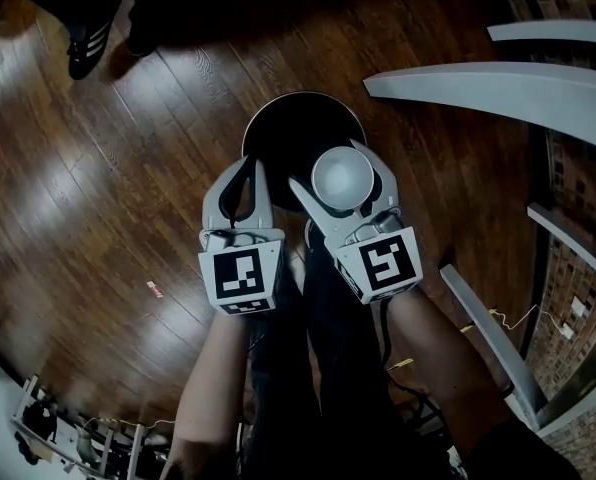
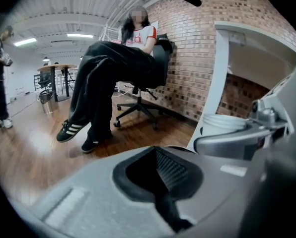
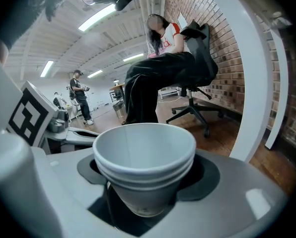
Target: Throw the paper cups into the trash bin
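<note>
Right gripper grasps three nested paper cups over one trash bin; left gripper clenched, empty.

Two grippers are showing — left gripper, right gripper. One trash bin is sitting near. Three paper cups are nesting — far off, one sitting person, one standing person.

My left tool and right tool hide the trash bin's six o'clock rim; the floor scrap at eight o'clock is unidentifiable.
</note>
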`<action>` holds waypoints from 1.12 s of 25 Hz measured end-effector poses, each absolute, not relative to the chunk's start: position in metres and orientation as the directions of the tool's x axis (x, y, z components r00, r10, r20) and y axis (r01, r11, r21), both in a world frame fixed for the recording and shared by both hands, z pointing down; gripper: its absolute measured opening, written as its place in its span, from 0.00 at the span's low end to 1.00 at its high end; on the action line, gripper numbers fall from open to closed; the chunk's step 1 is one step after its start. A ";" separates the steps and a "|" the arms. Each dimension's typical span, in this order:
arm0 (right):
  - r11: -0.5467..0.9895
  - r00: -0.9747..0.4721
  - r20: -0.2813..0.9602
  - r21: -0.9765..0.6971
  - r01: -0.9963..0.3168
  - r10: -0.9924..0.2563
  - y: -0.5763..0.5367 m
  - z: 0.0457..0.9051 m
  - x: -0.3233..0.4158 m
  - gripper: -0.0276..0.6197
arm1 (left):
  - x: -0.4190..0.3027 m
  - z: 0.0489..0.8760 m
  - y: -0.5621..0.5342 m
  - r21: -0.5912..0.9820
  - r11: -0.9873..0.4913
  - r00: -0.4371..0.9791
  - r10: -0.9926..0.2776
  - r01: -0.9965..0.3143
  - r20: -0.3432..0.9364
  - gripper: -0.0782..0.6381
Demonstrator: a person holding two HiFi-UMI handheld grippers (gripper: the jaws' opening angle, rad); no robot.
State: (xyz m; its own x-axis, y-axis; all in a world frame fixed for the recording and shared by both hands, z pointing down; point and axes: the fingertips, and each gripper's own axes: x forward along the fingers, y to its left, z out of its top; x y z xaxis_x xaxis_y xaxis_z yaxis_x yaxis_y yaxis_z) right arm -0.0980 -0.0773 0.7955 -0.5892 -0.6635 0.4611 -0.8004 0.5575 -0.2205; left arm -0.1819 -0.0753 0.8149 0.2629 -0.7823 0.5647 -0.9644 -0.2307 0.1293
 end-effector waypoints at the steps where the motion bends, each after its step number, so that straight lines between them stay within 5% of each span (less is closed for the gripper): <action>1: 0.557 -0.589 0.464 -0.221 -0.800 -0.661 -0.078 0.797 -0.098 0.59 | -0.183 0.821 -0.075 0.129 -0.228 0.260 -0.773 -0.965 0.578 0.12; 14: 0.557 -0.581 0.576 -0.245 -0.793 -0.574 -0.067 0.833 -0.098 0.61 | -0.174 0.850 -0.064 0.138 -0.233 0.266 -0.714 -0.962 0.648 0.12; 20: 0.559 -0.591 0.609 -0.274 -0.783 -0.529 -0.064 0.847 -0.099 0.72 | -0.176 0.848 -0.064 0.138 -0.229 0.263 -0.720 -0.964 0.643 0.12; 28: 0.561 -0.585 0.582 -0.250 -0.789 -0.564 -0.072 0.832 -0.099 0.72 | -0.181 0.842 -0.069 0.130 -0.223 0.254 -0.731 -0.966 0.633 0.12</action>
